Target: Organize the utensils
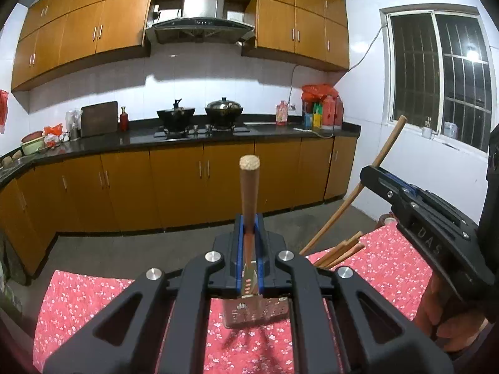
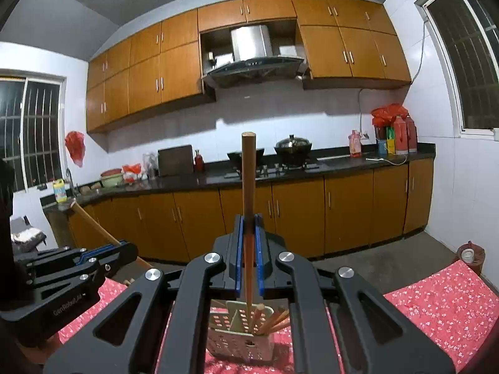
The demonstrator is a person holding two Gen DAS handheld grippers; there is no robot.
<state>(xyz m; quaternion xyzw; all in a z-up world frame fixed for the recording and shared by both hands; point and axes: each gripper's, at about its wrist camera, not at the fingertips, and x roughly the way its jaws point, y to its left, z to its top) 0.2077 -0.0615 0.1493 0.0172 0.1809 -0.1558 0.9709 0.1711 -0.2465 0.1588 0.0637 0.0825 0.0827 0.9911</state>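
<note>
My left gripper [image 1: 248,218] is shut on the wooden handle of a metal slotted spatula [image 1: 248,187]; its steel blade [image 1: 254,311] hangs just above the red floral tablecloth [image 1: 93,299]. My right gripper [image 2: 248,218] is shut on a long wooden-handled utensil [image 2: 248,180] that stands upright with its lower end inside a perforated beige utensil holder [image 2: 240,339]. Several wooden chopsticks [image 2: 274,319] lean in the holder. In the left wrist view the right gripper [image 1: 371,170] shows at the right with its wooden handle [image 1: 358,187] and the chopsticks [image 1: 343,251].
The table with the red cloth [image 2: 436,305] stands in a kitchen. Behind it are orange cabinets, a black counter [image 1: 187,138] with two woks [image 1: 223,109], bottles [image 1: 327,110] and a cutting board [image 1: 99,118]. A small red stool [image 2: 469,254] sits by the table's right end.
</note>
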